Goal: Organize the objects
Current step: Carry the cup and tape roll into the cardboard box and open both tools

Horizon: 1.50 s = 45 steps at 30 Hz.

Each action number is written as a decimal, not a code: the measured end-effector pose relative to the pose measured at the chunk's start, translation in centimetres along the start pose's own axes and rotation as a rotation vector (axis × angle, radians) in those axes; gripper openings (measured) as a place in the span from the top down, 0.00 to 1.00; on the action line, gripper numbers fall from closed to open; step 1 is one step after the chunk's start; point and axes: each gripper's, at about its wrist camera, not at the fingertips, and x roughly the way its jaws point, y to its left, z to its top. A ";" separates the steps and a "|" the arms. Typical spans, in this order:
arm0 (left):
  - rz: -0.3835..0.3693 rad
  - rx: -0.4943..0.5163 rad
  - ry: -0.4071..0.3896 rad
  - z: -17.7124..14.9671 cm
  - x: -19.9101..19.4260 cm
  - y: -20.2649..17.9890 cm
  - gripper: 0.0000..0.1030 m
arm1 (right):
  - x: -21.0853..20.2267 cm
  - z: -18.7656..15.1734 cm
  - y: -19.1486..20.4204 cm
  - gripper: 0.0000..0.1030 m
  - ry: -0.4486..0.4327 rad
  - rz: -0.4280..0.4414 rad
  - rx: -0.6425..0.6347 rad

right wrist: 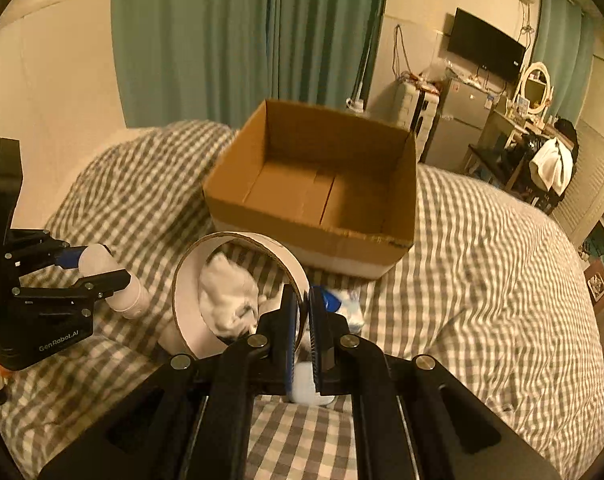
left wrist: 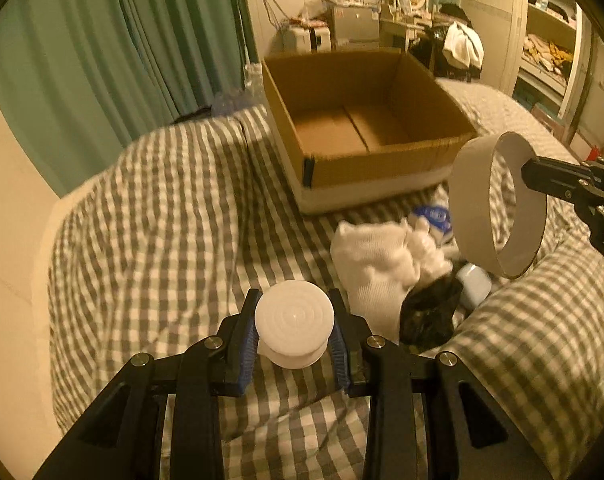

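My left gripper (left wrist: 294, 320) is shut on a white plastic bottle (left wrist: 294, 318), seen end-on and held above the checked bedspread; it also shows in the right wrist view (right wrist: 114, 280). My right gripper (right wrist: 303, 300) is shut on the wall of a large cardboard tape ring (right wrist: 190, 308), held upright off the bed; the ring also shows in the left wrist view (left wrist: 497, 204). An open, empty cardboard box (left wrist: 365, 120) stands on the bed beyond both grippers, also in the right wrist view (right wrist: 321, 188).
On the bed below the ring lie a white sock (left wrist: 377, 256), a blue-and-white packet (left wrist: 435, 216), a black crumpled bag (left wrist: 429, 312) and a small pale-blue case (left wrist: 473, 284). Green curtains (left wrist: 114, 48) hang behind; a fridge and cluttered desk (right wrist: 461, 120) stand beyond the bed.
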 end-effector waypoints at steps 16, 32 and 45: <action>0.002 -0.036 -0.214 9.5 -4.6 0.1 0.69 | -3.0 7.0 -1.2 0.94 -0.128 -0.033 -0.006; -0.013 0.018 -0.269 20.0 0.6 -1.1 0.69 | 3.2 14.2 -6.8 0.94 -0.143 -0.079 0.064; -0.048 0.052 -0.175 19.3 9.2 -2.1 0.69 | 13.2 12.4 -9.4 0.94 -0.017 -0.059 0.124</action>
